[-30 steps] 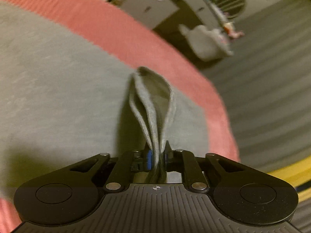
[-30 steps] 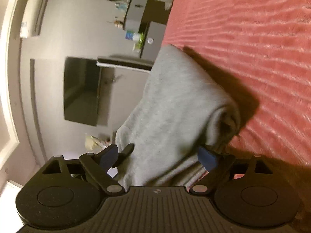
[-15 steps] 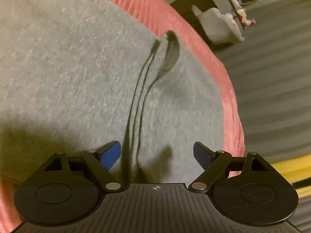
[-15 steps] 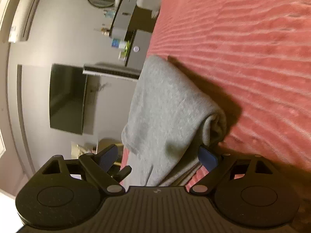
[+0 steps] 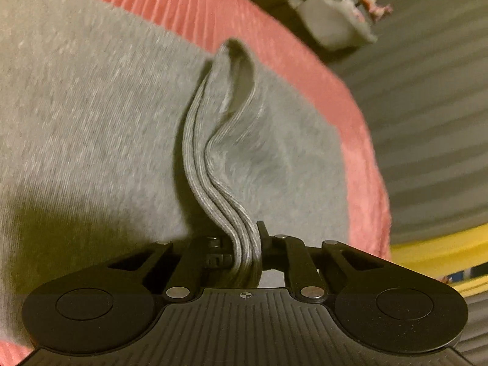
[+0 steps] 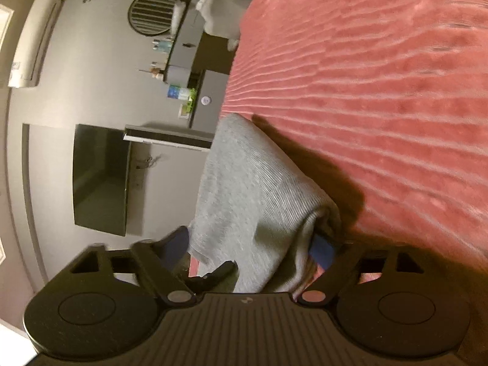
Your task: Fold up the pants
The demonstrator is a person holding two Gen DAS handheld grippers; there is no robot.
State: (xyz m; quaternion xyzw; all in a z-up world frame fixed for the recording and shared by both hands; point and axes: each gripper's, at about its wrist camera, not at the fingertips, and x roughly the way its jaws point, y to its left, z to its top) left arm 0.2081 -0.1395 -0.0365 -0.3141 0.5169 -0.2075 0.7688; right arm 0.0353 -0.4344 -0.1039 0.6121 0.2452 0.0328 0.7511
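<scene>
1. Pants (image 5: 91, 128): grey knit, spread over the red bedspread (image 5: 305, 61) near its edge. In the right wrist view the pants (image 6: 253, 189) show as a thick folded bundle with a rolled end nearest the camera. We judge they are already folded at least once.

2. Hem (image 5: 219, 158): several ribbed edges stacked together, rising in a wavy ridge from the flat cloth. It is lifted, we think, so the layers travel as one.

3. Left gripper (image 5: 245, 244): pressed together on the stacked hem, the layers pinched between its fingers. A grip this close to the edge likely keeps the layers aligned.

4. Right gripper (image 6: 253, 247): spread wide, its blue pads (image 6: 321, 250) straddling the bundle's rolled end without clamping. We judge it is placed to take hold of the other corner.

5. Bedspread (image 6: 381, 91): ribbed, serving as the folding surface.

6. Beyond: a dark screen (image 6: 100, 180) on the grey wall and a round vent (image 6: 154, 12).
</scene>
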